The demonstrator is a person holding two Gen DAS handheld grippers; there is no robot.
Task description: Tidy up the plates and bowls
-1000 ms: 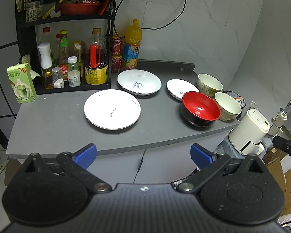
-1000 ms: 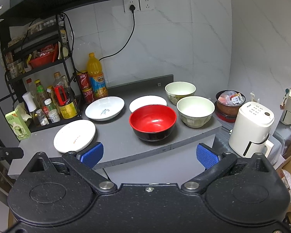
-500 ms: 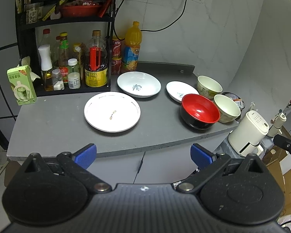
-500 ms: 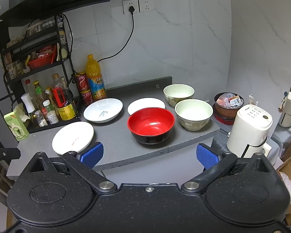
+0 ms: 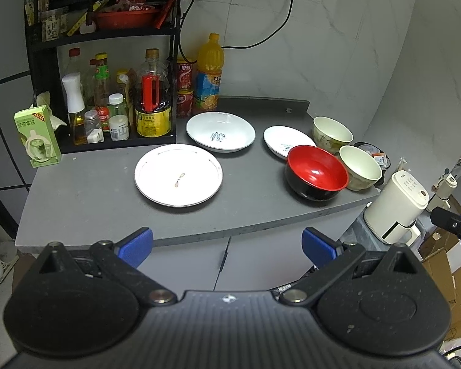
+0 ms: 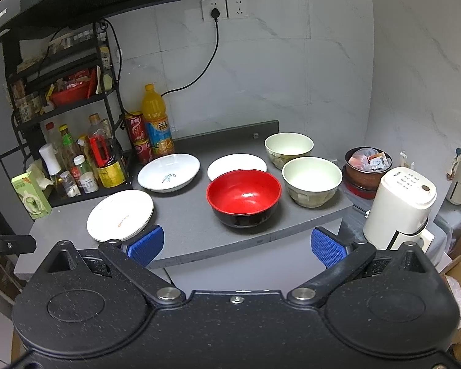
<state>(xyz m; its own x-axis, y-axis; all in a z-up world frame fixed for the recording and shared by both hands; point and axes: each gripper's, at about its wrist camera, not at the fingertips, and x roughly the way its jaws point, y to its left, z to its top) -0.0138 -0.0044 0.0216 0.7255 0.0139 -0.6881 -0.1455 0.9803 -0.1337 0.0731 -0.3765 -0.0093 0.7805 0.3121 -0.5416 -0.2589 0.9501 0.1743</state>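
- Nothing looks sorted yet: every dish lies singly on the grey stone-look countertop point(image 5: 86, 196), none stacked or nested.
- The large flat white plate with a small brown mark point(image 5: 178, 179) sits in the middle of the left wrist view; the deep white plate with a blue motif point(image 5: 220, 131) lies just behind it, and the small white plate point(image 5: 284, 141) is right of centre.
- The red-lined black bowl point(image 6: 243, 196) fills the centre of the right wrist view, overlapping the small plate's near edge as seen from here; whether they touch I cannot tell.
- Two pale cream bowls stand to its right: the nearer cream bowl point(image 6: 311, 181) and the farther cream bowl point(image 6: 289, 149), close together.
- The left gripper point(image 5: 227, 243) hangs at the bottom of its frame, short of the counter edge, blue pads spread wide and empty.
- The right gripper point(image 6: 236, 246) is likewise parted and holds nothing.
- Judged from this, all the work remains: stacking three plates, nesting three bowls.
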